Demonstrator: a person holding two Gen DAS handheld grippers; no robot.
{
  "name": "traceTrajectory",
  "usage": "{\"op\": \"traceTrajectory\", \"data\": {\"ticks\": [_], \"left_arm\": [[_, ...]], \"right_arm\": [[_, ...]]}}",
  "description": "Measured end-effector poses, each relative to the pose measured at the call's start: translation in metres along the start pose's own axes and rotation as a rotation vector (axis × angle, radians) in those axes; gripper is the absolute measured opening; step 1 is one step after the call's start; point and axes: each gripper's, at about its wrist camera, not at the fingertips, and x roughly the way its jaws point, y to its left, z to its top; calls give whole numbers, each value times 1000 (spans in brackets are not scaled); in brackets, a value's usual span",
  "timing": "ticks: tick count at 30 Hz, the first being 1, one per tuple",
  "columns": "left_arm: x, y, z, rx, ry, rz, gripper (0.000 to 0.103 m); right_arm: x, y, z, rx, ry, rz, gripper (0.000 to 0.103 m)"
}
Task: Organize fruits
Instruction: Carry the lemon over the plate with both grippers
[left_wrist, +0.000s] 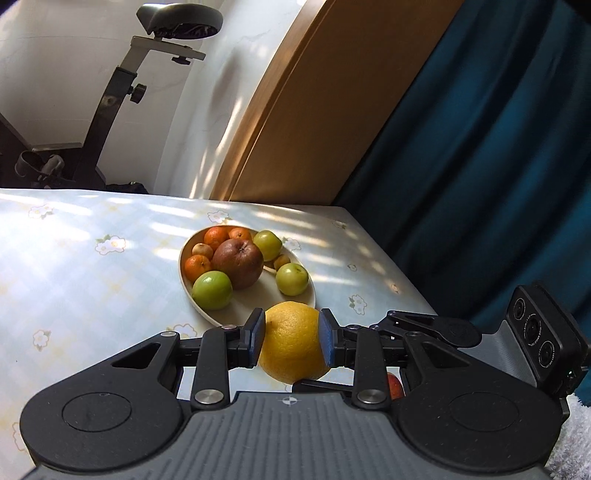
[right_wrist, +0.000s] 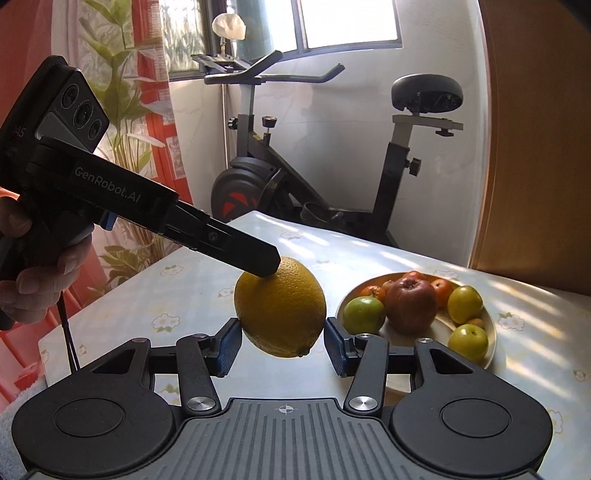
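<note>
Left tongs (left_wrist: 291, 341) grip lemon (left_wrist: 291, 341); bike handlebars (right_wrist: 271, 72) right-view only.

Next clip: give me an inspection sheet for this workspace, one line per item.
Surface: table under a pale floral cloth, patched with sunlight.
Job's things: yellow citrus held above the table; plate with green fruits, oranges and a big reddish-brown apple.
Clutter: a red fruit partly hidden under the left gripper.
Grippers: left gripper shut on the citrus; right gripper with pads either side of the citrus, gaps visible, open.
Cables: a dark cord hangs below the person's hand.
Surroundings: exercise bike, window, blue curtain, wooden panel.
</note>
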Motion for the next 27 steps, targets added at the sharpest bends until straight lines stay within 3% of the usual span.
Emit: {"op": "traceTrajectory", "data": {"ticks": [8,16,27], "left_arm": [[37,-10,41,45,0,-5,33],[92,-3,72,56,66,-21,33],[165,10,86,32,143,-35,33]], "right_arm": [[8,-49,23,17,-27,-47,45],[33,-98,23,57,-7,-90,45],[70,-154,9,114,63,-136,45]]}}
